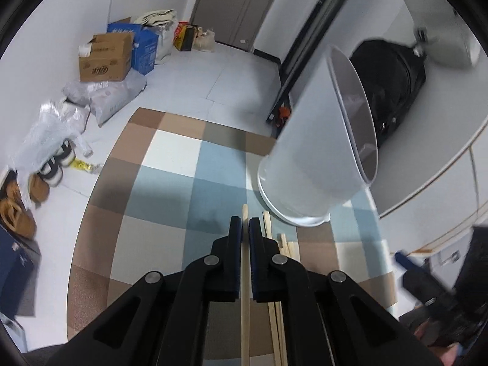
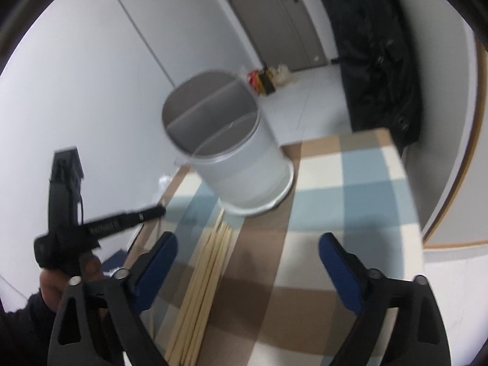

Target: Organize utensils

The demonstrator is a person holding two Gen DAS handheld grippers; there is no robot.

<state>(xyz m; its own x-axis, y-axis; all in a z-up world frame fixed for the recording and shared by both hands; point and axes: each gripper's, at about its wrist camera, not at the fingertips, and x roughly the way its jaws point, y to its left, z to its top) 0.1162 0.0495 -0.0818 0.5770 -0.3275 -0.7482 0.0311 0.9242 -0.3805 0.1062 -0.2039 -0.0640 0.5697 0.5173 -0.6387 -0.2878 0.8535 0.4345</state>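
Observation:
My left gripper [image 1: 245, 224] is shut on a single wooden chopstick [image 1: 244, 302] that runs back between its blue pads, tip just past the fingertips. Several more chopsticks [image 1: 282, 274] lie on the checked tablecloth [image 1: 170, 192] beside it. They show in the right wrist view as a bundle [image 2: 204, 283] leading up to a white utensil holder [image 2: 231, 155] with a divider inside. The holder [image 1: 320, 152] stands ahead and right of my left gripper. My right gripper [image 2: 247, 259] is open and empty above the cloth, right of the bundle. My left gripper also shows at the left [image 2: 152, 212].
The table [image 2: 350, 189] ends just beyond the holder. A black bag [image 1: 390, 85] sits on a white surface to the right. Boxes [image 1: 106, 58], plastic bags and shoes [image 1: 45, 170] line the floor by the wall. A door [image 1: 238, 3] is at the back.

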